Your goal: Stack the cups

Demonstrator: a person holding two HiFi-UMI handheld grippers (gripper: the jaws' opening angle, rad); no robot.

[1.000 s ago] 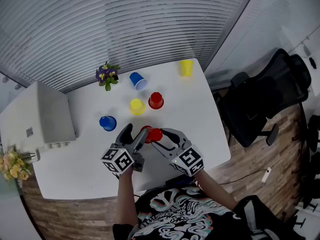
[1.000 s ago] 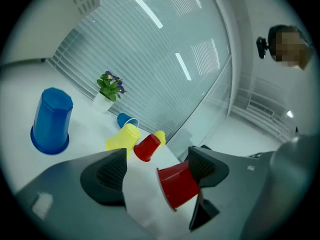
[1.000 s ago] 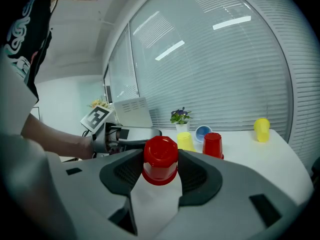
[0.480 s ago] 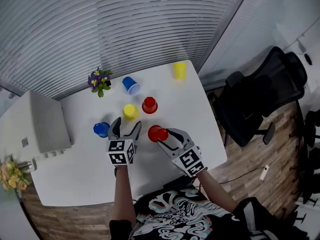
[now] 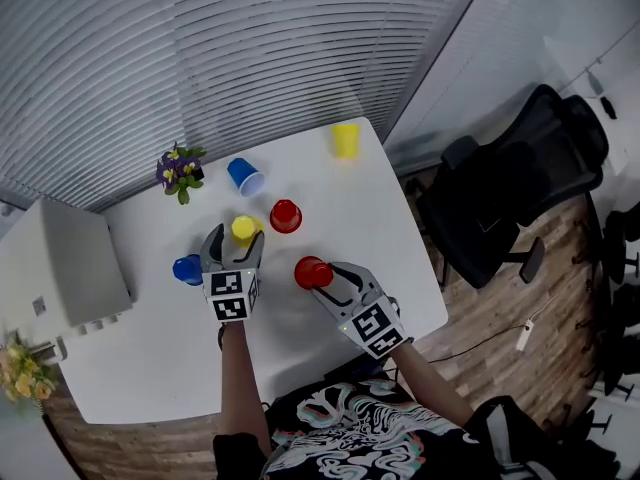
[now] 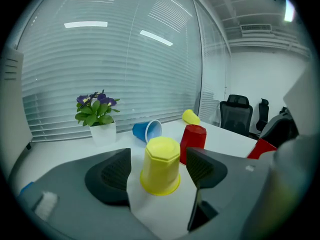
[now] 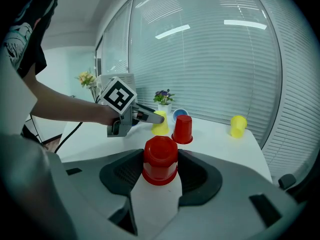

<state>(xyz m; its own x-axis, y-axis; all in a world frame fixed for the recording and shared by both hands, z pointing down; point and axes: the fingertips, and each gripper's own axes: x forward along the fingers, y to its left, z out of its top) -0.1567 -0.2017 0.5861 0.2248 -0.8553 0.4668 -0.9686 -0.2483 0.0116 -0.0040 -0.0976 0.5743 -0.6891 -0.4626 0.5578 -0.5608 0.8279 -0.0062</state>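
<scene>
An upside-down yellow cup (image 6: 161, 165) stands on the white table (image 5: 330, 198) between the jaws of my left gripper (image 6: 159, 168). Those jaws are closing, and a gap still shows on each side of the cup. In the head view this gripper (image 5: 236, 238) reaches over the same yellow cup (image 5: 244, 227). My right gripper (image 7: 160, 168) is shut on an upside-down red cup (image 7: 160, 159), held low at the table's near side (image 5: 312, 272). A second red cup (image 5: 285, 215) stands upside down just beyond the yellow one.
A blue cup (image 5: 243, 176) lies on its side near a potted flower (image 5: 178, 168). Another blue cup (image 5: 187, 269) stands left of my left gripper. A second yellow cup (image 5: 345, 140) is at the far right corner. A white box (image 5: 70, 268) fills the table's left end; an office chair (image 5: 500, 198) stands right.
My left gripper has left the spot beside the held red cup and gone forward and left, until its jaws straddle the yellow cup. The right gripper has kept its red cup.
</scene>
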